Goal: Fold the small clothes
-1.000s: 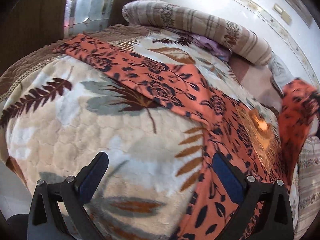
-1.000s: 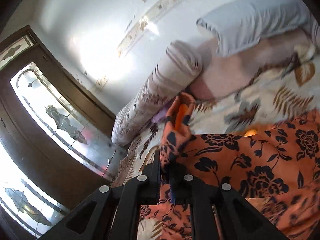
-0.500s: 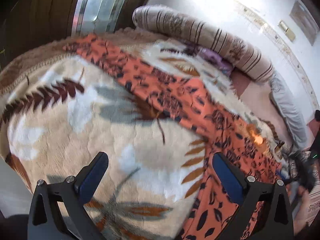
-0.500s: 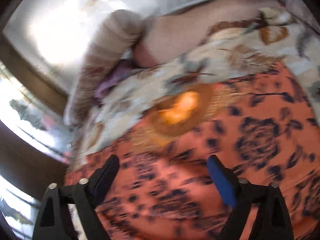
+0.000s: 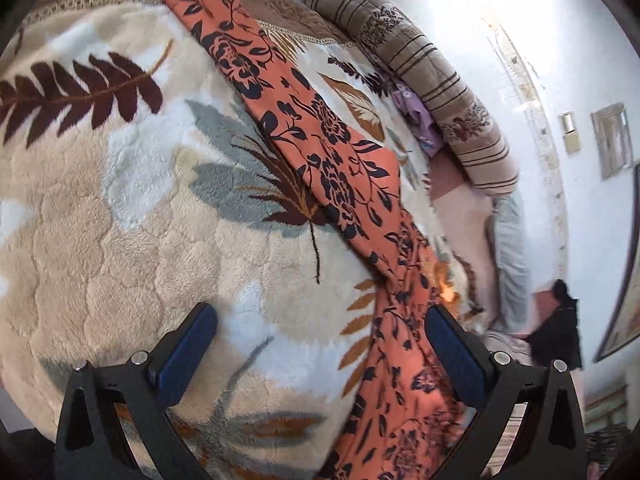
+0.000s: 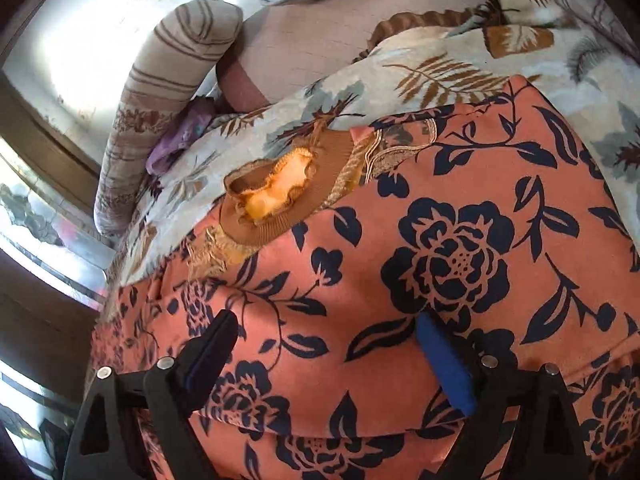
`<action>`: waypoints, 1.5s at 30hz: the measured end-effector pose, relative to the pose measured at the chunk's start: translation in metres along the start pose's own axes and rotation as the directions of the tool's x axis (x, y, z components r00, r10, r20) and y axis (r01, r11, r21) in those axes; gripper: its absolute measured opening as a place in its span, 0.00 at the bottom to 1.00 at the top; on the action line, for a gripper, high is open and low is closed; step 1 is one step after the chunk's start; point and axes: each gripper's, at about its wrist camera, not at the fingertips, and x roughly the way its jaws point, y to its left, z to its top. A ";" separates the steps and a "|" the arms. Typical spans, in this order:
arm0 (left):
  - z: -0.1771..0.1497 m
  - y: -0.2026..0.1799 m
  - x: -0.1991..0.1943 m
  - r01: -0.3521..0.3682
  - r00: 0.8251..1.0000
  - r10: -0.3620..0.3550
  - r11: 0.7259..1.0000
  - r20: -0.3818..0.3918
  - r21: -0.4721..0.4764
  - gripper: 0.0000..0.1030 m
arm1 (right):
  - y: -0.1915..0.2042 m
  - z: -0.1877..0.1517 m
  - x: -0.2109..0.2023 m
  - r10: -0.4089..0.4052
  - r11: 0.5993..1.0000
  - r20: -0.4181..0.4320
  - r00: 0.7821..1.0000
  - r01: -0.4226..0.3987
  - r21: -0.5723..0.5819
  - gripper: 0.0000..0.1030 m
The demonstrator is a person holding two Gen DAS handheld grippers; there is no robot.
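Note:
An orange garment with dark blue flowers (image 5: pixel 332 168) lies spread on a cream leaf-patterned blanket (image 5: pixel 120 240), one long sleeve stretched to the far left. Its gold-trimmed neckline (image 6: pixel 276 192) shows in the right wrist view, where the orange garment (image 6: pixel 440 260) fills the lower frame. My left gripper (image 5: pixel 320 344) is open and empty, above the blanket beside the garment's left edge. My right gripper (image 6: pixel 324 356) is open and empty, close over the garment's chest.
A striped rolled bolster (image 5: pixel 420 68) lies along the blanket's far edge, with a purple cloth (image 5: pixel 416 116) tucked beside it. A grey pillow (image 5: pixel 512 252) and white wall are at the right. A glass door (image 6: pixel 36 216) stands at the left in the right wrist view.
My right gripper let go of the garment fold it was pinching, opened, and dropped low over the chest. The left gripper swung its view to the right and stayed open.

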 end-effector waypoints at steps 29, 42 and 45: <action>0.216 0.002 -0.005 -0.397 0.861 0.399 0.915 0.315 -0.075 0.06 | -0.004 -0.019 -0.004 0.020 0.996 0.041 0.999 -0.016 -0.088 0.90; -0.034 -0.351 0.087 0.045 0.991 -0.123 0.683 0.055 0.729 0.08 | -0.056 -0.017 -0.079 0.128 0.982 0.111 0.986 -0.142 0.128 0.90; -0.101 -0.362 0.152 0.094 0.996 -0.048 0.624 -0.081 0.775 0.38 | -0.079 -0.023 -0.111 0.124 0.975 0.157 0.980 -0.149 0.165 0.90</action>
